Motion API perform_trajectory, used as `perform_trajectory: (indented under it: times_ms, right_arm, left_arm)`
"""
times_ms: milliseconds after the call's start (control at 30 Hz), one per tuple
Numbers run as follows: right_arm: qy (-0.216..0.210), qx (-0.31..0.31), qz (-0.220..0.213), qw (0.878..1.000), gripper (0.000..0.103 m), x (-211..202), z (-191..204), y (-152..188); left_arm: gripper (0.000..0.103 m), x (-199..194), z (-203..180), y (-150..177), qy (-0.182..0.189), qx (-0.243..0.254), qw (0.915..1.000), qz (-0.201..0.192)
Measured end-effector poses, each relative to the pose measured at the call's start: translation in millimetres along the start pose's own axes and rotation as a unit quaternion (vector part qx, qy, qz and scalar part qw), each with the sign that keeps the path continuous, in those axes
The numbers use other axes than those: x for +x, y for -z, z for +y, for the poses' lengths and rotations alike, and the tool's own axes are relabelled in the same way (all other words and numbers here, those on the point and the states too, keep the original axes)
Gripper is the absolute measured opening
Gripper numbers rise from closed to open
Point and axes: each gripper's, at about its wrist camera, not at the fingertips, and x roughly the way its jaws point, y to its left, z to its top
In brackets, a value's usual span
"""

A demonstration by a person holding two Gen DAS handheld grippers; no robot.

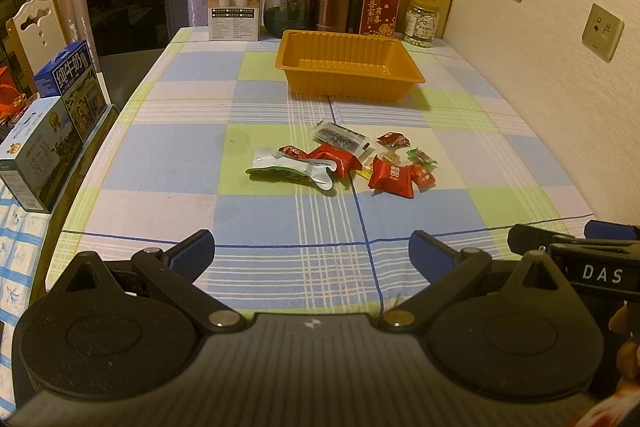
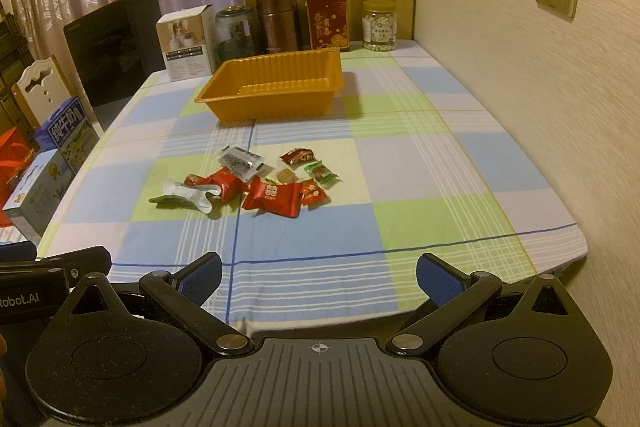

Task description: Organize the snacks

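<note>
Left wrist view: left gripper (image 1: 312, 251) spread wide, holding nothing, near table edge. Snacks (image 1: 344, 159) scattered mid-table; orange tray (image 1: 404, 77) beyond, nothing in it.

Right wrist view: right gripper (image 2: 319, 277) likewise released. Judged step: start; next, reach forward to nearest wrapper.

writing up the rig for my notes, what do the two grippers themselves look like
Both match: the left gripper and right gripper have matte black bodies with two round discs, black linkage arms on silver pivot pins, and fingers faced with blue textured pads. White lettering marks their sides. No cables or sleeves show.
</note>
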Motion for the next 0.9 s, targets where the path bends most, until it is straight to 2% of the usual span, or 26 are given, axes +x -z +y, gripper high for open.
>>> perform_trajectory:
  times_ms: [900]
  right_arm:
    - [0.001,0.001,0.0,1.0,0.103,-0.7,-2.8,0.0]
  left_arm:
    - [0.103,2.4,-1.7,3.2,0.003,-0.003,1.0,-0.001]
